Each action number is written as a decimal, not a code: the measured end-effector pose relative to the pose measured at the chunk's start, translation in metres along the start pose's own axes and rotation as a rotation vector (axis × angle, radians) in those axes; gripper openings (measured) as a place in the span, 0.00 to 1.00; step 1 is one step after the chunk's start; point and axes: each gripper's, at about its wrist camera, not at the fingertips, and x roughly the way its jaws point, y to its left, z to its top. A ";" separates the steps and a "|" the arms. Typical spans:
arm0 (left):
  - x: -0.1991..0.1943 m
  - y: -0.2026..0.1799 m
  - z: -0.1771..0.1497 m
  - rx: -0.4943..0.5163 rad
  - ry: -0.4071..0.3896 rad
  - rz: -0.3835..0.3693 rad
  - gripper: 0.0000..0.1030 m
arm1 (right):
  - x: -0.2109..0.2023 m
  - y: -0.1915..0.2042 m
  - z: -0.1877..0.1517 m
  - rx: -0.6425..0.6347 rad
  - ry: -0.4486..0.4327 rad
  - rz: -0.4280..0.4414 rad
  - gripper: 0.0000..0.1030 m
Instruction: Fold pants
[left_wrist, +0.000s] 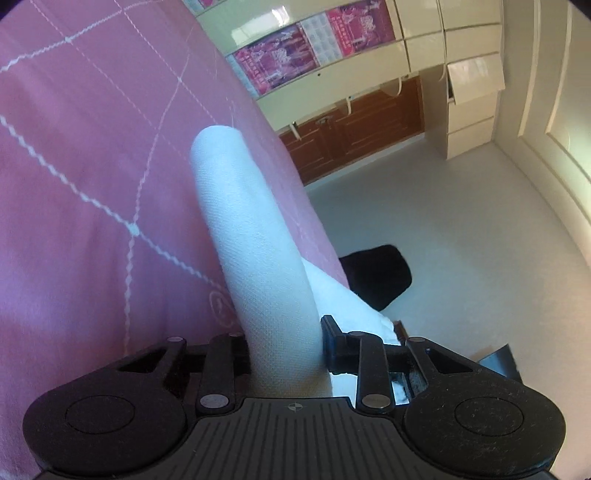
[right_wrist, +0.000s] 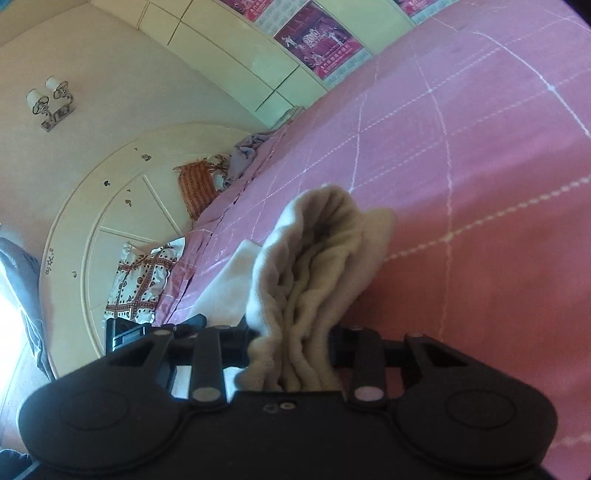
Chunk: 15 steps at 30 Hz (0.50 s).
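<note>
The white pants (left_wrist: 251, 236) are held up over a pink quilted bed cover (left_wrist: 81, 166). My left gripper (left_wrist: 286, 350) is shut on a smooth folded stretch of the fabric that runs forward from its jaws. In the right wrist view, my right gripper (right_wrist: 291, 350) is shut on a bunched, gathered part of the pants (right_wrist: 317, 258), which looks cream here, above the same bed cover (right_wrist: 480, 184). Most of both grippers' fingers is hidden by the cloth.
Cream cabinets with pink posters (left_wrist: 314, 48) stand beyond the bed, with a brown wooden door (left_wrist: 354, 129) and pale floor (left_wrist: 461, 240). A black object (left_wrist: 376, 273) lies on the floor. A round cream headboard (right_wrist: 110, 221), patterned cloths (right_wrist: 144, 280) and a wall lamp (right_wrist: 50, 101) show at the bed's end.
</note>
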 end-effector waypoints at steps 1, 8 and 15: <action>-0.004 0.002 0.009 -0.009 -0.028 -0.014 0.29 | 0.003 0.001 0.007 -0.008 0.003 0.001 0.33; 0.021 0.018 0.081 0.007 -0.054 0.056 0.29 | 0.049 -0.003 0.075 -0.041 0.028 -0.001 0.33; 0.084 0.056 0.137 0.027 0.033 0.205 0.29 | 0.104 -0.043 0.117 0.028 0.035 -0.091 0.33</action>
